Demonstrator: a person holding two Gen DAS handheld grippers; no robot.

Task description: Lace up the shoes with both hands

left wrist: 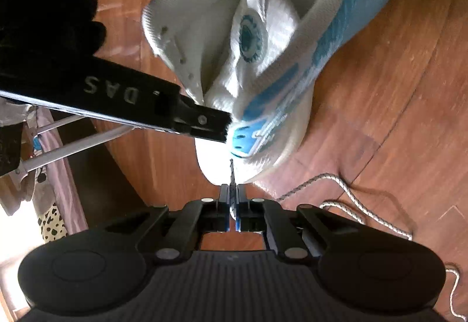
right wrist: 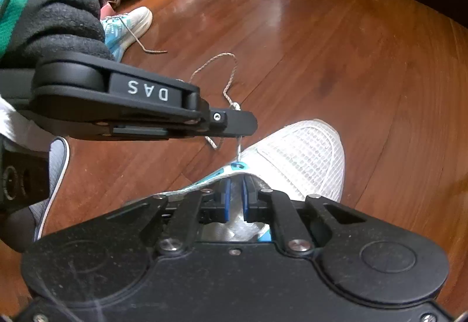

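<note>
My left claw [left wrist: 233, 190]: pinched on the lace [left wrist: 355, 199] tip, shoe [left wrist: 263, 59] just ahead on the floor [left wrist: 395, 88]. My right claw [right wrist: 236, 190]: narrow gap, pads straddling the shoe's eyelet edge, nothing clamped.

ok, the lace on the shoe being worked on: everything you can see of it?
The speckled white-and-grey braided shoelace looks like thin woven cord. Its dark tipped end is pinched upright in the shut left tool, pointing at the lowest blue eyelet of the white-and-blue mesh sneaker. The slack trails loose in loops over the wooden floor. In the right wrist view the left tool holds it just above the eyelet.
</note>
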